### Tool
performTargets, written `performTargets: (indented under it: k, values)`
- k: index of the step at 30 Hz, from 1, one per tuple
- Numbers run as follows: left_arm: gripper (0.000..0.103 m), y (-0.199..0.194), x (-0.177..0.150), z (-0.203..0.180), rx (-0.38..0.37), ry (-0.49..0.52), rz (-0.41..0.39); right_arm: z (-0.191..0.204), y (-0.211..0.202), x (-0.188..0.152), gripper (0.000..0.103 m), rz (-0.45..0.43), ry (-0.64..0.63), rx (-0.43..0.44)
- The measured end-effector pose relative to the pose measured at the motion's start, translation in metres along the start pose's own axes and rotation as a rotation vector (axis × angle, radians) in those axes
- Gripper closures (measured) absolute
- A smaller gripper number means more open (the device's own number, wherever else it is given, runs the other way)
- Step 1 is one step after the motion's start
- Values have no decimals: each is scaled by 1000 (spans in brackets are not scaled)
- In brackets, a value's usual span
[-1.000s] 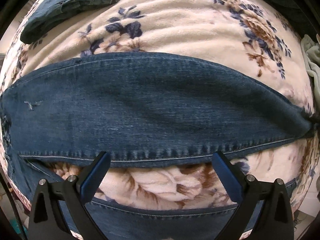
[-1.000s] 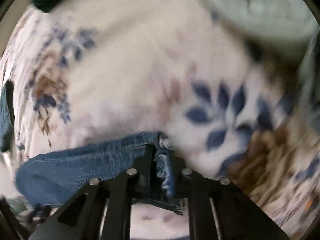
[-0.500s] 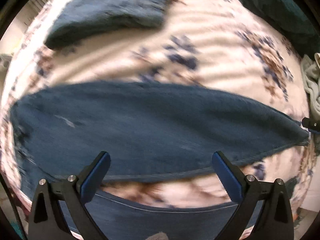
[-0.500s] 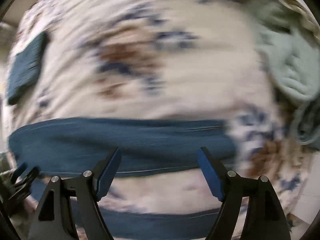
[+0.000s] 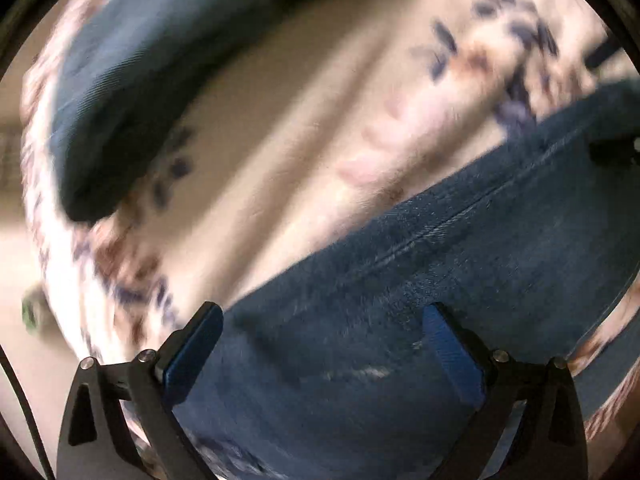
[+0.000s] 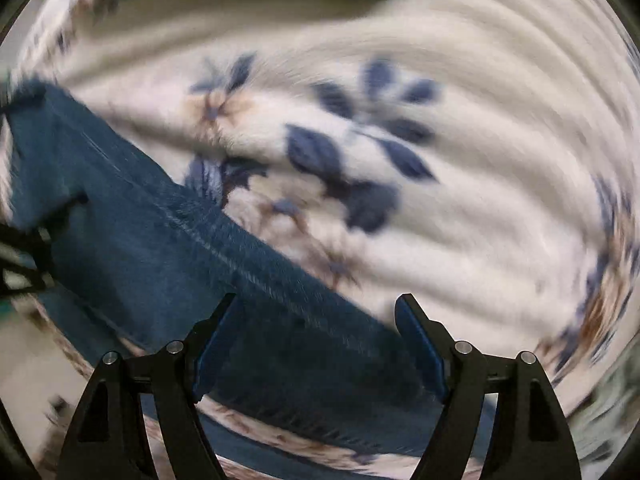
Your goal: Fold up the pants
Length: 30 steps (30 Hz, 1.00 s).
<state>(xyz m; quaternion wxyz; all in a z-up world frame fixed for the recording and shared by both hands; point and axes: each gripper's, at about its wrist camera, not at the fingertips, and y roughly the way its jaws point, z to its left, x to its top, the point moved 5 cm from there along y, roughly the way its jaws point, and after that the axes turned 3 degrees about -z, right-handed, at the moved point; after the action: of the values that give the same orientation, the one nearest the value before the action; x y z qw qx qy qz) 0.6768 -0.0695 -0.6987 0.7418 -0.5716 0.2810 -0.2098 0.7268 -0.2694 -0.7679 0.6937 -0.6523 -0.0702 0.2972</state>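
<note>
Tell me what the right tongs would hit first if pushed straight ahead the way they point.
Most likely the jeans: the open right tongs point down at the denim, which lies on the flowered blanket. Motion blur leaves depth unclear.

The right tool (image 6: 320, 344) hangs with its blue-padded jaws spread wide and nothing clamped between them. Below it, blue denim pants (image 6: 168, 248) lie in a slanting band across a cream floral blanket (image 6: 460, 220), everything blurred.
</note>
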Motion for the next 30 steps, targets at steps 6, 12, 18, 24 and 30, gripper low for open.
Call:
performTargets:
  k: [6, 12, 18, 24, 30]
  values:
    - [3, 33, 7, 4, -123, 104, 30, 28, 19, 28, 22, 92, -133, -49]
    - [52, 32, -2, 13, -164, 80, -5, 40, -5, -5, 81, 18, -128, 0]
    - [92, 4, -20, 41, -133, -89, -36, 38, -19, -36, 93, -56, -69, -15]
    - [95, -31, -57, 48, -152, -201, -86, 61, -54, -77, 94, -134, 38, -23]
    - [95, -68, -126, 17, -232, -350, -108, 85, -89, -152, 94, -195, 144, -2]
